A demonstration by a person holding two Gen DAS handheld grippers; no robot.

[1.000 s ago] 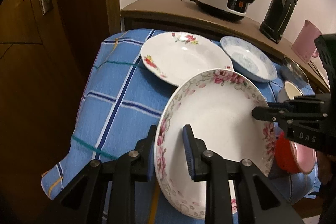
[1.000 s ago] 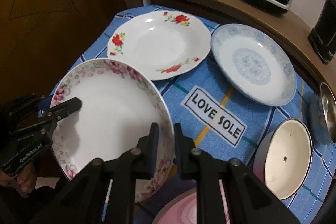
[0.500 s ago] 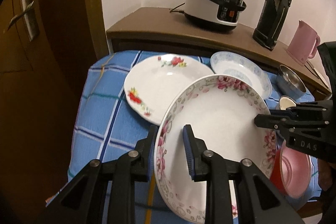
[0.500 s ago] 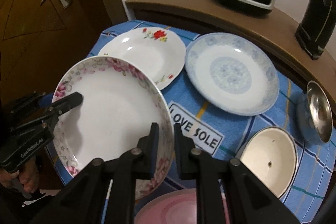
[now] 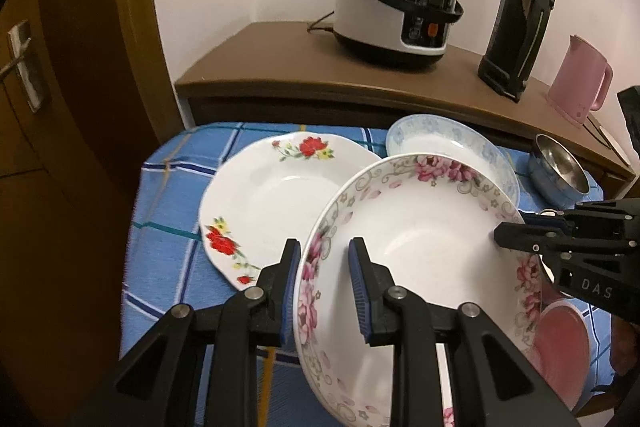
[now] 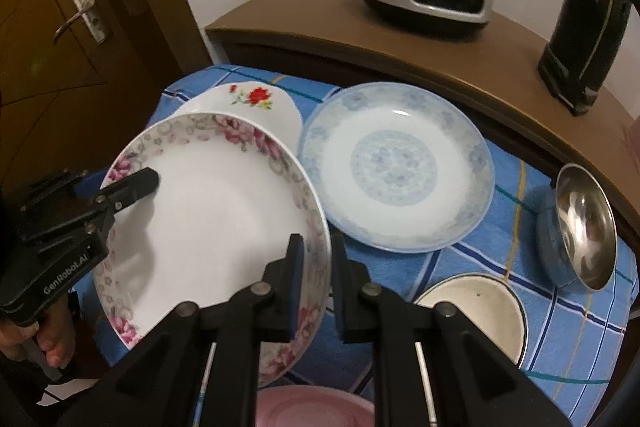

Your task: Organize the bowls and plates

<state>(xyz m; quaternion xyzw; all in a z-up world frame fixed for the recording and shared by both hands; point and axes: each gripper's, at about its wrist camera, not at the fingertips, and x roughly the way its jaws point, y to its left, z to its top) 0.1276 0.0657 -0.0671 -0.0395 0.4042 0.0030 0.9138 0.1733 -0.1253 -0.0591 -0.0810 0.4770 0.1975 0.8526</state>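
- Pink-flowered plate [image 5: 420, 267] hangs between both tongs, each clenched on an opposite rim for balance.
- Red-flowered plate [image 5: 280, 195], just ahead, looks its likely stacking base.

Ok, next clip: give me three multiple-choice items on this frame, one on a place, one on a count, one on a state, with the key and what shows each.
1. Where does the blue-patterned plate lie?
A. on the blue checked cloth
B. on the wooden counter
C. inside the steel bowl

2. How many grippers grip the pink-flowered plate?
A. none
B. one
C. two

3. How is the pink-flowered plate?
A. flat on the cloth
B. lifted and tilted
C. stacked under a bowl

Key: 1 A, checked cloth shows all round it. 2 C, the left gripper and right gripper each clamp its rim. 3 B, it overlaps the red-flowered plate at a slant.
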